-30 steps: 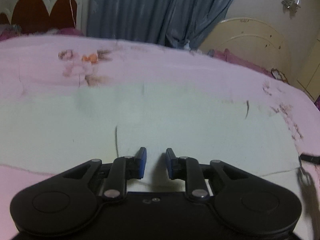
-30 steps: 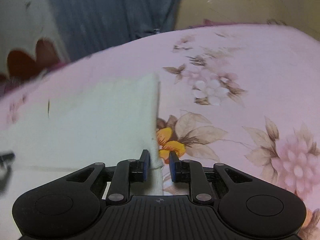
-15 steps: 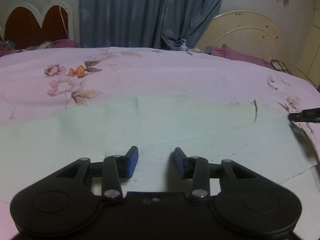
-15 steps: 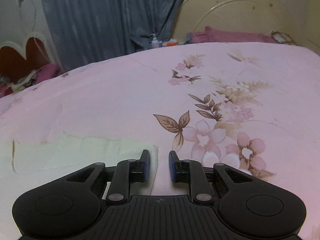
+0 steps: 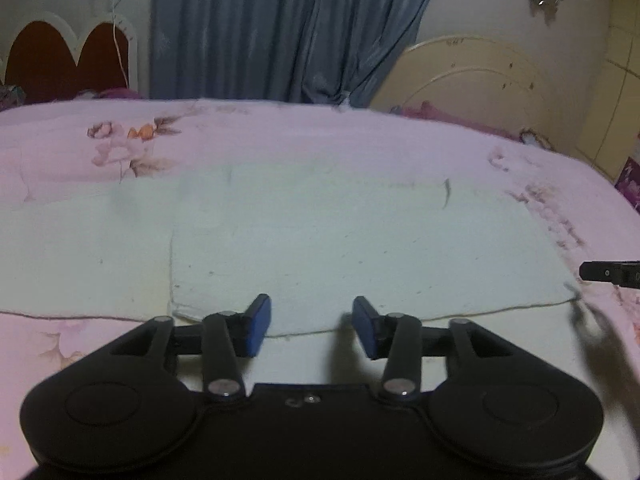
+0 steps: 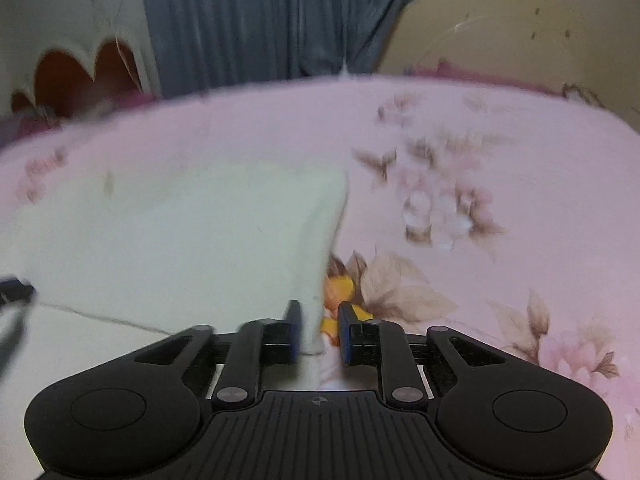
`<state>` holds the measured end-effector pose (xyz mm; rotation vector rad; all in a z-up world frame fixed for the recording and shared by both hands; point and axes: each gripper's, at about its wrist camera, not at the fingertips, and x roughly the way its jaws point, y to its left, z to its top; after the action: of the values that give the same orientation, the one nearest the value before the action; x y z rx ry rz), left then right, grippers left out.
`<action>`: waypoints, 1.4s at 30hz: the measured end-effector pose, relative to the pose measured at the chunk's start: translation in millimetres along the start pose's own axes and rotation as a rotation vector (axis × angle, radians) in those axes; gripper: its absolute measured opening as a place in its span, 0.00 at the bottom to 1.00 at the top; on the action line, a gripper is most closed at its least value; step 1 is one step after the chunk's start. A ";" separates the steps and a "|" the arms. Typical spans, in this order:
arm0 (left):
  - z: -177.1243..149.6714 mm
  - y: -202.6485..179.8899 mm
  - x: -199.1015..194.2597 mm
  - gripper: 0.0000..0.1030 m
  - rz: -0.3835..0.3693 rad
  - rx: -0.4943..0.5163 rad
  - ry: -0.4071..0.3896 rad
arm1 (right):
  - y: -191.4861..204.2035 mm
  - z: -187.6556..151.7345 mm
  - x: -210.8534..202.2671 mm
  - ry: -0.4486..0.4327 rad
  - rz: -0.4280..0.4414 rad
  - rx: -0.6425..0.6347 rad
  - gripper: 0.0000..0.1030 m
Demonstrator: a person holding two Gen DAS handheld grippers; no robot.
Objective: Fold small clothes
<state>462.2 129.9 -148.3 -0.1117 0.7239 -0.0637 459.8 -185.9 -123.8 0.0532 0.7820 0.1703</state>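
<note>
A pale white-green garment [image 5: 320, 240] lies flat on the pink floral bedspread [image 5: 280, 140], with a folded layer on top. My left gripper [image 5: 311, 326] is open and empty, its blue pads at the folded layer's near edge. My right gripper [image 6: 319, 334] is open, with the garment's right edge [image 6: 316, 272] lying between its fingers, not clamped. The garment [image 6: 180, 240] fills the left of the right wrist view. The right gripper's finger shows in the left wrist view [image 5: 608, 271] at the garment's right corner.
A blue curtain [image 5: 280, 28] hangs behind the bed. A cream headboard [image 5: 480, 76] stands at the back right and a red scalloped one [image 5: 68, 60] at the back left. The floral bedspread [image 6: 460, 220] extends right of the garment.
My left gripper has opened wider over the garment's near edge. My right gripper swung up off the garment and came back down to its right edge. Both views are motion-blurred.
</note>
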 end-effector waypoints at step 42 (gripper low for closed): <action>-58.4 367.0 -106.3 0.04 0.304 -0.973 -0.314 | 17.8 8.1 14.9 0.026 -0.059 0.242 0.38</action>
<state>351.1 499.6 -167.4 -0.9174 0.3971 0.5941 473.5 -165.7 -126.4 0.2566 0.8257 0.0195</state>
